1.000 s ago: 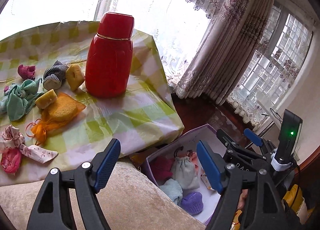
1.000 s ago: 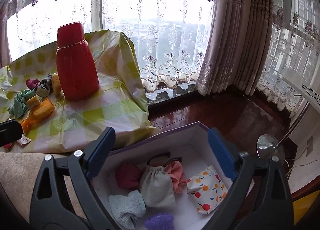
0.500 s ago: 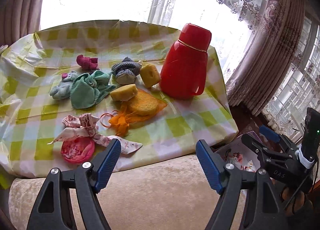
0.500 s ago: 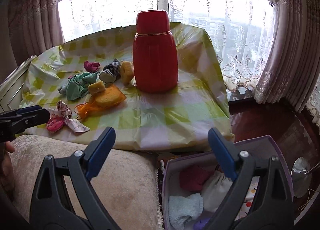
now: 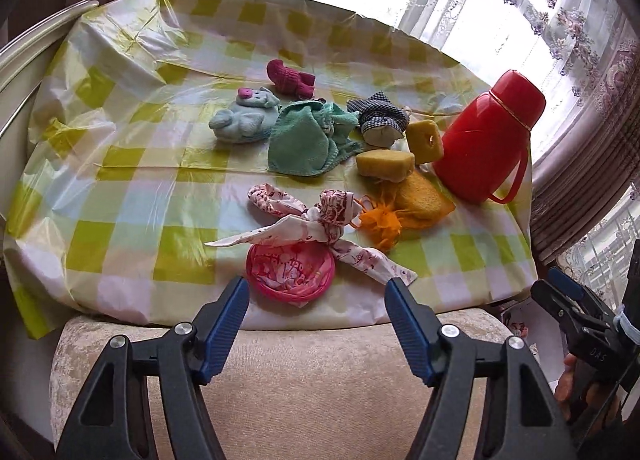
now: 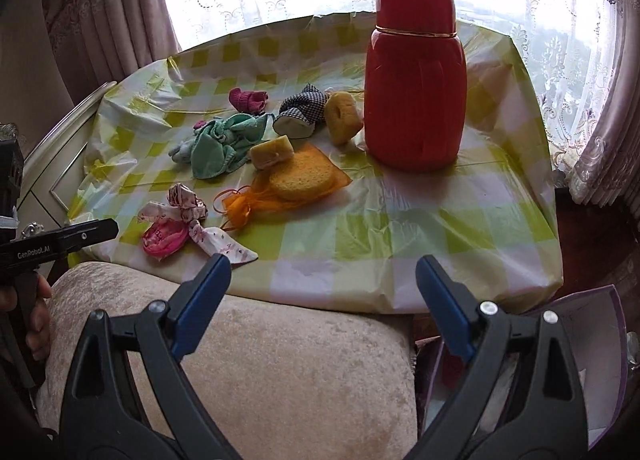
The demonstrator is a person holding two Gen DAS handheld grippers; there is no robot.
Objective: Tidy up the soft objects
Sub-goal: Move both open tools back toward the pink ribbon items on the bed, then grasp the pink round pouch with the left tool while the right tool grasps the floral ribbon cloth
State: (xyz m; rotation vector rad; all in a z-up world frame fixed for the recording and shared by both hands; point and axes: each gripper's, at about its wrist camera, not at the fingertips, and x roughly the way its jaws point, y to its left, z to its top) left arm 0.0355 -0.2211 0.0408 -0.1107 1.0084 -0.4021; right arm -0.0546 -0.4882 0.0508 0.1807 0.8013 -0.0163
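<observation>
Both views have swung left off the purple box [image 6: 592, 344] onto the checked table [image 5: 120, 195]. I see my left gripper [image 5: 316, 300] and right gripper [image 6: 322, 276] released, holding nothing. Just beyond the left one, at the near edge, lies a pink pouch [image 5: 290, 270], crumpled, under a knotted floral scarf [image 5: 320, 219].

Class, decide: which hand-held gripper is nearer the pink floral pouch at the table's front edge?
Left. The left hand-held gripper hangs open right before the pink floral pouch; the right hand-held gripper, also open, sits further right, toward the red flask.
</observation>
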